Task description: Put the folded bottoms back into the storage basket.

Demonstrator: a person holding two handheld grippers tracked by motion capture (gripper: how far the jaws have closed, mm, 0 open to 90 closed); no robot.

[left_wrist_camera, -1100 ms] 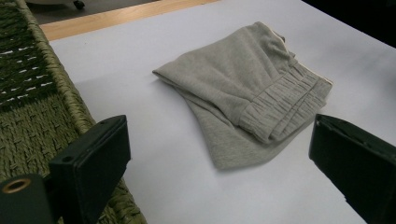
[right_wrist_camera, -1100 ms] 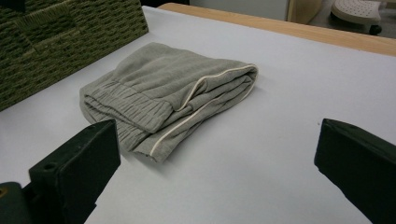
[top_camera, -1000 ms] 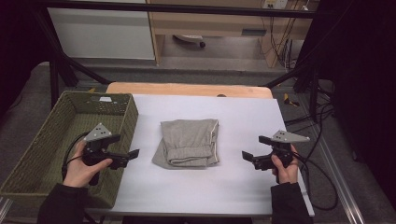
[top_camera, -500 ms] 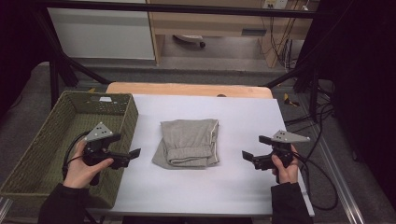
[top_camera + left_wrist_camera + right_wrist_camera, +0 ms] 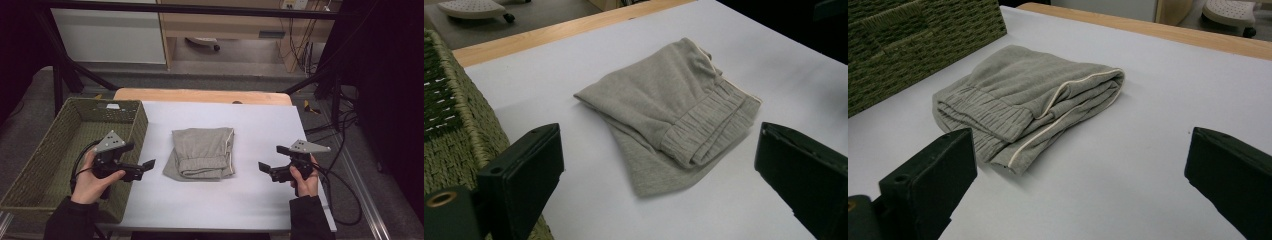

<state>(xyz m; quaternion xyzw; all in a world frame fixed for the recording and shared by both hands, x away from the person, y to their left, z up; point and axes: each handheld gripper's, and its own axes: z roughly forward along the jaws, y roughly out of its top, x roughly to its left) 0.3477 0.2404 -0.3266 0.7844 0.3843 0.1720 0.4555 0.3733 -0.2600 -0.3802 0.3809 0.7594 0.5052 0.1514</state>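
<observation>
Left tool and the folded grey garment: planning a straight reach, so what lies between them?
Only bare white tabletop between left tool and garment, per the high view.

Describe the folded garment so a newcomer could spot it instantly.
On the white table, right of the green wicker basket, the folded grey garment lies between the left gripper and right gripper, touching neither. A ribbed waistband and pale piping set it apart.

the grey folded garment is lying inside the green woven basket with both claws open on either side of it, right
Not quite. The grey folded garment lies on the white table, beside the green woven basket, not inside it, as the high view shows. The left claw and right claw are indeed open on either side of it.
</observation>
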